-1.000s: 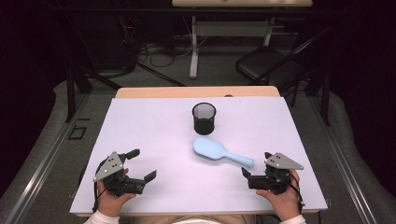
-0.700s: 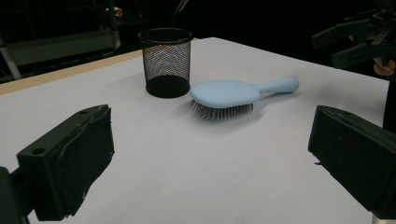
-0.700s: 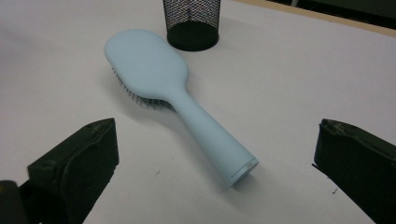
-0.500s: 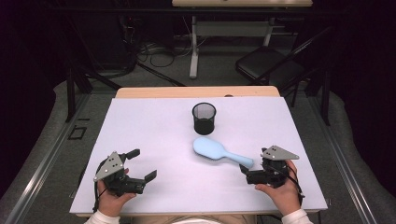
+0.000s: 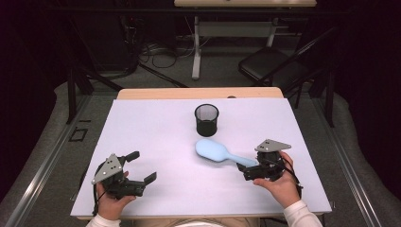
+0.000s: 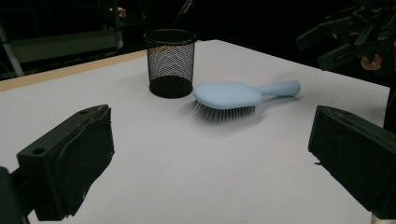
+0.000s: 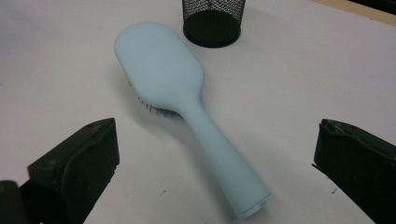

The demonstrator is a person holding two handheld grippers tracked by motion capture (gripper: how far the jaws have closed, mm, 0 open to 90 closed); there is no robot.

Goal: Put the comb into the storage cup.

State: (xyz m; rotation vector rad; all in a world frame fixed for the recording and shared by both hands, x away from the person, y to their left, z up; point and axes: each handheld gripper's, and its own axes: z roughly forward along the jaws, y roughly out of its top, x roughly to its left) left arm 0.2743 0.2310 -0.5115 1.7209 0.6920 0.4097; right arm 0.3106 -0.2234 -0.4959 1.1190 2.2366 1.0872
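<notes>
The room beyond stayed dark while the white table (image 5: pixel 156 142) was evenly and brightly lit from overhead. The hairbrush (image 6: pixel 233 95) and the mesh cup (image 6: pixel 169 63) threw only soft, short shadows. There was no harsh glare. In both gripper views the near jaws were softly blurred, and the pictures looked slightly grainy.

**Right tongs at the hairbrush handle**

A pale blue plastic hairbrush (image 5: pixel 218 152) lies bristles down on the white-topped desk (image 5: pixel 156 127), just in front of a black wire-mesh cup (image 5: pixel 206 119). The right tongs (image 5: pixel 244 170) sit spread at the handle's end. The left tongs (image 5: pixel 143 166), also spread, rest well apart.
</notes>
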